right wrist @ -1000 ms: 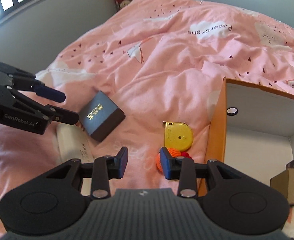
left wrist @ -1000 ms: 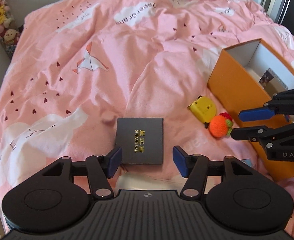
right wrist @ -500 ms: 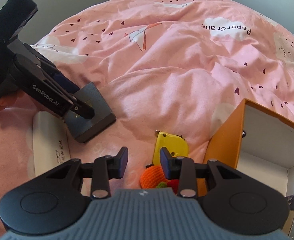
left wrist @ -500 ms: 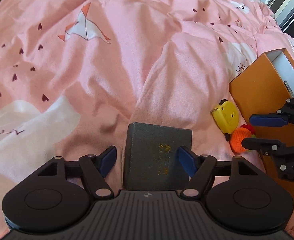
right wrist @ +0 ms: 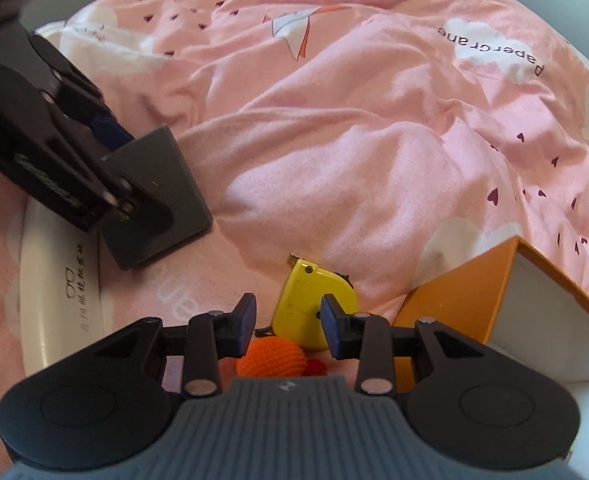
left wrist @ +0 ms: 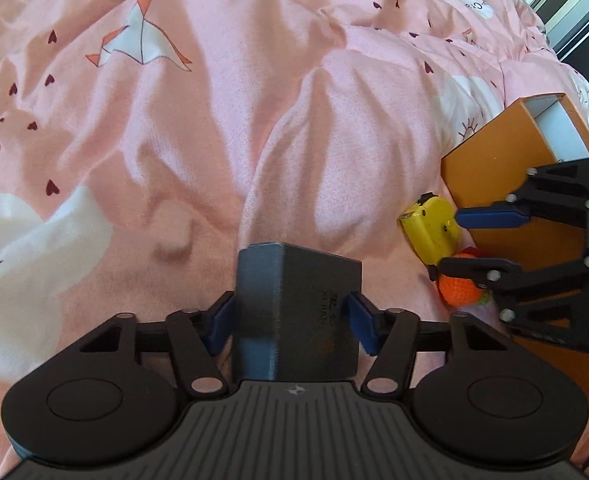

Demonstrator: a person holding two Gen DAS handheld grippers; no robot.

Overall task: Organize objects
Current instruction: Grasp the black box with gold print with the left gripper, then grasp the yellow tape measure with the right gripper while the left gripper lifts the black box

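Observation:
A dark grey box (left wrist: 306,312) with gold lettering sits between the pads of my left gripper (left wrist: 290,322), which is shut on its two sides; its far end is tilted up off the pink bedspread. It also shows in the right wrist view (right wrist: 162,196). My right gripper (right wrist: 288,330) is open, low over a yellow tape measure (right wrist: 314,312) and an orange knitted ball (right wrist: 272,360). Both show in the left wrist view, the tape measure (left wrist: 430,228) and the ball (left wrist: 460,288), beside the orange open box (left wrist: 506,168).
A white glasses case (right wrist: 60,292) lies on the bedspread under the left gripper. The orange box (right wrist: 458,304) with a white inside stands at the right. The pink bedspread (left wrist: 214,120) is wrinkled, with folds.
My left gripper came down around the dark box, closed on it and tipped its far end up. My right gripper dropped lower over the tape measure and ball, still open.

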